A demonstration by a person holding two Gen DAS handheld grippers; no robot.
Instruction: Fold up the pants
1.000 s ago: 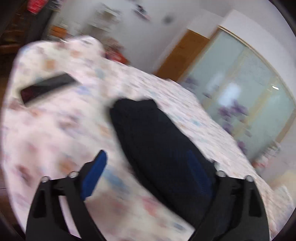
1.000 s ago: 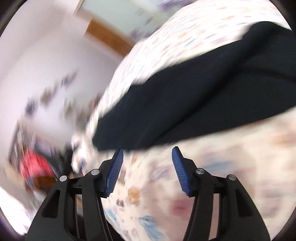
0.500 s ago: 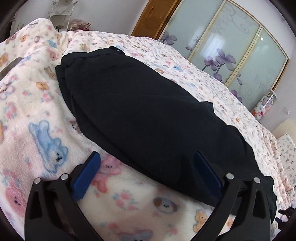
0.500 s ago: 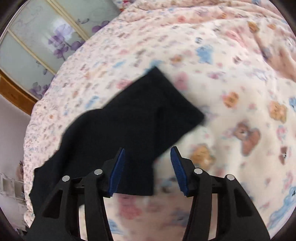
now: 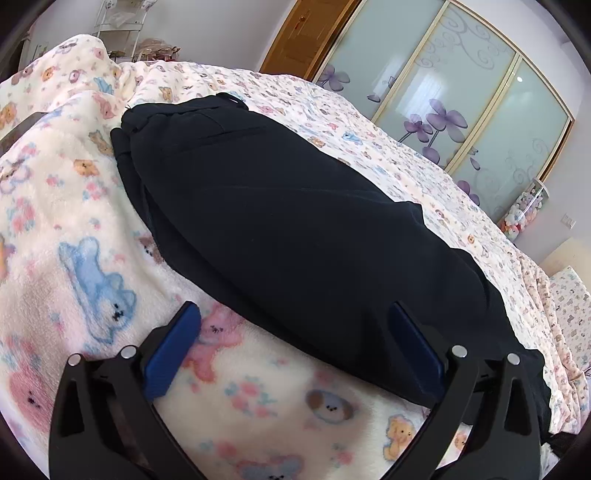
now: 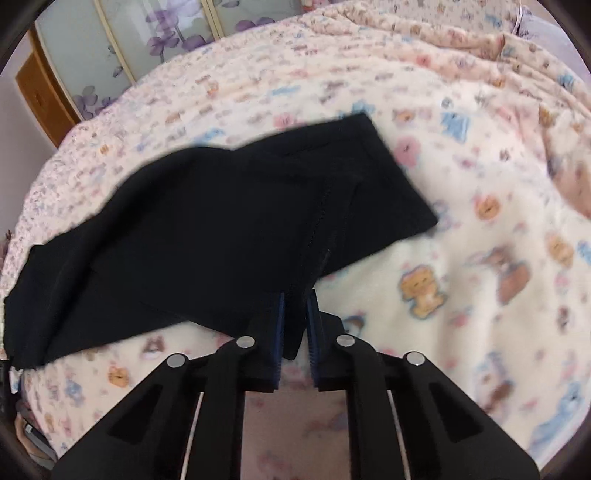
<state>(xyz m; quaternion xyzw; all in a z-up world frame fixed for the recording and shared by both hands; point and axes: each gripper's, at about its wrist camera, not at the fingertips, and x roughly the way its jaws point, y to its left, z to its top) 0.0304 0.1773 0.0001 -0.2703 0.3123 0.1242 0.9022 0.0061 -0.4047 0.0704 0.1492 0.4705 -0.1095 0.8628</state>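
Left tool [image 5: 295, 343] wide apart — right tool [image 6: 295, 325] closing, pinched.

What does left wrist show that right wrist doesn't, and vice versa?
Left wrist only: the waistband end of the pants, and the left gripper wide open over their near edge, gripping nothing. Right wrist only: the leg hems, and the right gripper closing on a fold of black fabric between its pads. Both: the black pants on the teddy-print blanket, wardrobe doors behind.

A bed [image 5: 258, 406] fills the room, spread with a cream blanket [image 5: 55, 192] printed with bears. Behind it stand frosted sliding doors [image 5: 461, 96] with purple flowers, a wooden door [image 5: 303, 33] and, perhaps, a white wire shelf [image 5: 118, 26]. Daylight is bright.
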